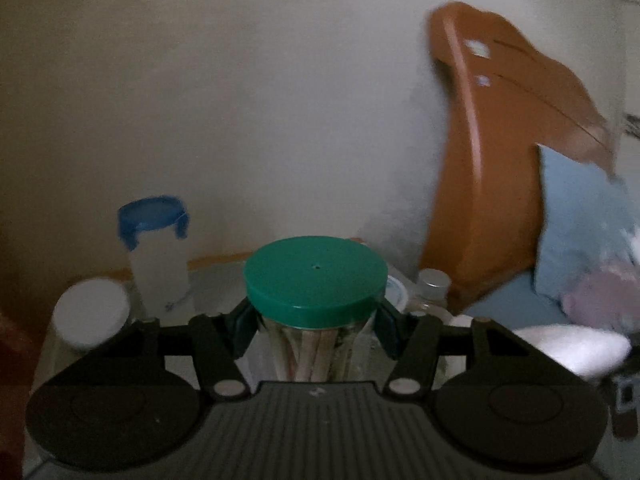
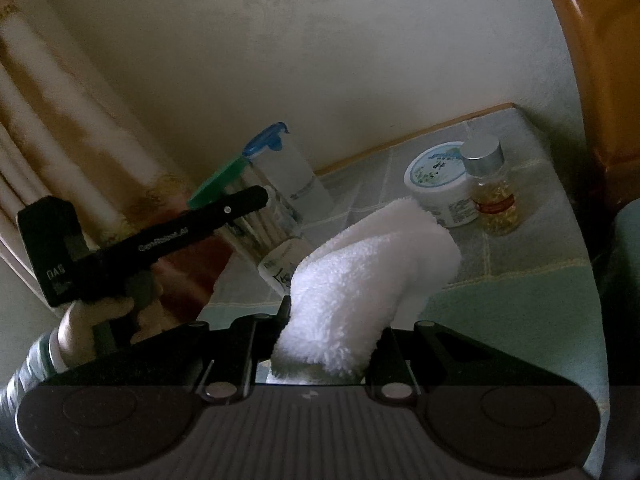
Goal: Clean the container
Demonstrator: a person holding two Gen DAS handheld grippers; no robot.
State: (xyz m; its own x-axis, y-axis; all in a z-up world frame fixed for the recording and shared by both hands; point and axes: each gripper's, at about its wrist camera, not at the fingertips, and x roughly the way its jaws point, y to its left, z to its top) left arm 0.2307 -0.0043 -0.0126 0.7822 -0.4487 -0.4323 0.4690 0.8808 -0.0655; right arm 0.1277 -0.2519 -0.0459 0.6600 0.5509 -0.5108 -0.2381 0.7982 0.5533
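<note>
left wrist view: left gripper (image 1: 316, 320) is clamped on the clear jar (image 1: 316, 348) just under its green lid (image 1: 316, 280), one pad on each side; pale sticks stand inside the jar. only this view shows a blue pillow (image 1: 576, 220) against an orange headboard (image 1: 500, 140), and a blurred white round cap (image 1: 92, 312) at lower left.

right wrist view: right gripper (image 2: 332, 344) is pinched narrow on a folded white cloth (image 2: 368, 276), which sticks up between the fingers. only here does the left gripper show from the side, with the hand (image 2: 96, 316) under it and the jar tilted in its grip, off the surface as far as can be told.

surface: grey-green tiled tabletop (image 2: 500, 248) with an orange edge, set against a pale patterned wall (image 2: 320, 60); curtain (image 2: 60, 120) at left.

others: blue-capped translucent bottle (image 2: 288, 168) behind the jar, white cream tub (image 2: 438, 188) touching a small silver-capped bottle (image 2: 492, 196) with yellow contents. the cloth hides the tabletop in front of the tub.
</note>
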